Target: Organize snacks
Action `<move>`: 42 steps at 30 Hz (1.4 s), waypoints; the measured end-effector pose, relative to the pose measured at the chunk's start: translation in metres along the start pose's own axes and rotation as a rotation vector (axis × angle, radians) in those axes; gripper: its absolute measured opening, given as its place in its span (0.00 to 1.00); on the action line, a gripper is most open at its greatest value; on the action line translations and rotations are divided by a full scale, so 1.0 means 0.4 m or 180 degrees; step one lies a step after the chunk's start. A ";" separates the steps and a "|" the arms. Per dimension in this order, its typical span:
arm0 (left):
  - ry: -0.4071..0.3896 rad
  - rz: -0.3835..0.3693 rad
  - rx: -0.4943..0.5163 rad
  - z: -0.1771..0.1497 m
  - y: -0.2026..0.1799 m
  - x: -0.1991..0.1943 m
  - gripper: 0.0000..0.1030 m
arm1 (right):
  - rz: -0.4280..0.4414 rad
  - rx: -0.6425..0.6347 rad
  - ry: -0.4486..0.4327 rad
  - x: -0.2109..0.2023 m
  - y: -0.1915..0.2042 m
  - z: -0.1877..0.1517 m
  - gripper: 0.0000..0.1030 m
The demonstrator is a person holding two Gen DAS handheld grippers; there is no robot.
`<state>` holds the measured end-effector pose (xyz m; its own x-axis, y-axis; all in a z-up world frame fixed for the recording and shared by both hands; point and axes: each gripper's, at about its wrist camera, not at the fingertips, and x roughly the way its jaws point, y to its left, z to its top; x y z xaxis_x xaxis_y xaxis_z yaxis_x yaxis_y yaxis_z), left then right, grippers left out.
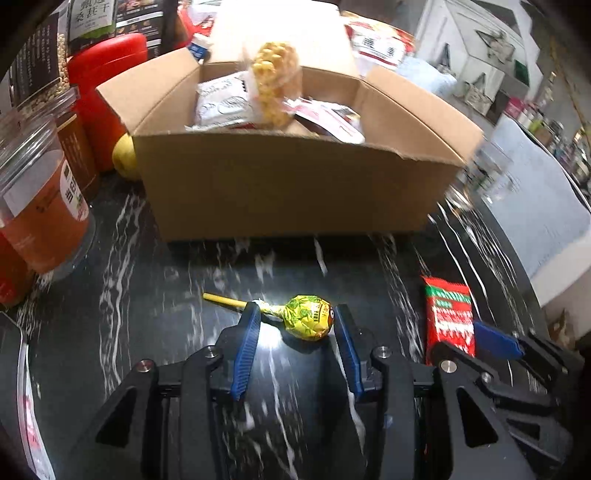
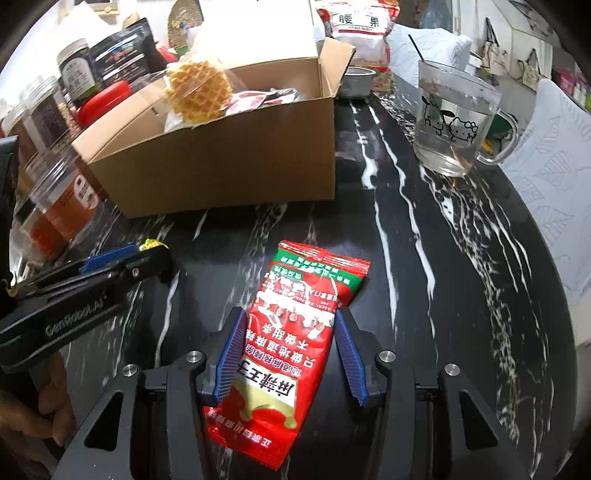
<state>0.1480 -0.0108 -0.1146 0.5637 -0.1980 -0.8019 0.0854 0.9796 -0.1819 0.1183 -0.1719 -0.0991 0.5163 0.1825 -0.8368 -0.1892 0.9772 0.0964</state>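
A yellow-green wrapped lollipop [image 1: 308, 321] lies on the black marble table between the blue pads of my left gripper [image 1: 295, 314], which is open around it. A red snack packet [image 2: 291, 343] lies flat between the pads of my right gripper [image 2: 290, 319], which is open around it; the packet also shows in the left wrist view [image 1: 448, 319]. An open cardboard box [image 1: 295, 184] stands behind, holding several snack packs and a waffle [image 2: 199, 90]. The box also shows in the right wrist view [image 2: 221, 166].
Clear jars [image 1: 40, 206] and a red container [image 1: 103, 92] stand left of the box. A glass mug [image 2: 452, 118] with water stands at the right. Snack bags [image 2: 360, 29] lie behind the box. The table edge [image 2: 554, 332] curves on the right.
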 end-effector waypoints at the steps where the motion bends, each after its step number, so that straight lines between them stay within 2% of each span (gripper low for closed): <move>1: 0.0024 -0.0015 0.0050 -0.013 -0.005 -0.008 0.39 | -0.0002 -0.0013 0.0003 -0.004 0.001 -0.007 0.47; 5: 0.0085 -0.0086 0.0189 -0.066 -0.019 -0.046 0.39 | -0.0018 -0.0064 0.0013 -0.021 0.013 -0.037 0.47; 12: 0.0227 -0.0168 0.0244 -0.094 -0.037 -0.056 0.39 | 0.0000 -0.0002 0.0004 -0.050 0.014 -0.078 0.49; 13: 0.0181 -0.0151 0.0248 -0.101 -0.038 -0.062 0.40 | -0.0015 0.0046 -0.0013 -0.052 0.013 -0.082 0.50; 14: 0.0182 -0.0133 0.0247 -0.099 -0.041 -0.058 0.40 | -0.0020 0.0080 -0.0017 -0.054 0.011 -0.085 0.52; 16: 0.0169 -0.0068 0.0277 -0.096 -0.048 -0.058 0.41 | -0.0003 0.0163 -0.0021 -0.057 0.009 -0.091 0.67; 18: 0.0148 0.0039 0.0356 -0.095 -0.059 -0.052 0.41 | 0.0021 0.0236 -0.0046 -0.062 0.012 -0.097 0.73; 22: 0.0132 0.0190 0.0389 -0.088 -0.066 -0.043 0.41 | -0.0224 0.0206 -0.0070 -0.061 0.024 -0.103 0.73; 28: 0.0068 0.0169 0.0383 -0.085 -0.065 -0.035 0.41 | -0.0445 -0.0098 -0.0026 -0.052 0.057 -0.118 0.80; 30: 0.0023 0.0150 0.0374 -0.089 -0.063 -0.034 0.41 | -0.0424 -0.0112 -0.0024 -0.052 0.057 -0.121 0.80; 32: 0.0007 0.0167 0.0415 -0.095 -0.064 -0.038 0.27 | -0.0409 -0.0131 0.0010 -0.052 0.054 -0.118 0.80; 33: 0.0004 0.0155 0.0397 -0.095 -0.062 -0.039 0.26 | -0.0410 -0.0136 0.0016 -0.052 0.053 -0.118 0.80; 34: 0.0001 0.0124 0.0383 -0.096 -0.057 -0.042 0.26 | -0.0415 -0.0146 0.0015 -0.054 0.052 -0.116 0.73; 36: 0.0002 0.0079 0.0375 -0.096 -0.054 -0.044 0.26 | -0.0445 -0.0113 -0.0012 -0.063 0.046 -0.114 0.49; 42: 0.0013 -0.0070 0.0428 -0.105 -0.063 -0.048 0.26 | -0.0433 -0.0071 -0.0090 -0.068 0.044 -0.117 0.45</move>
<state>0.1003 -0.0332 -0.1185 0.5571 -0.2195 -0.8009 0.2074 0.9706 -0.1218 0.0618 -0.1649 -0.0998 0.5617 0.0519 -0.8257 -0.1342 0.9905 -0.0290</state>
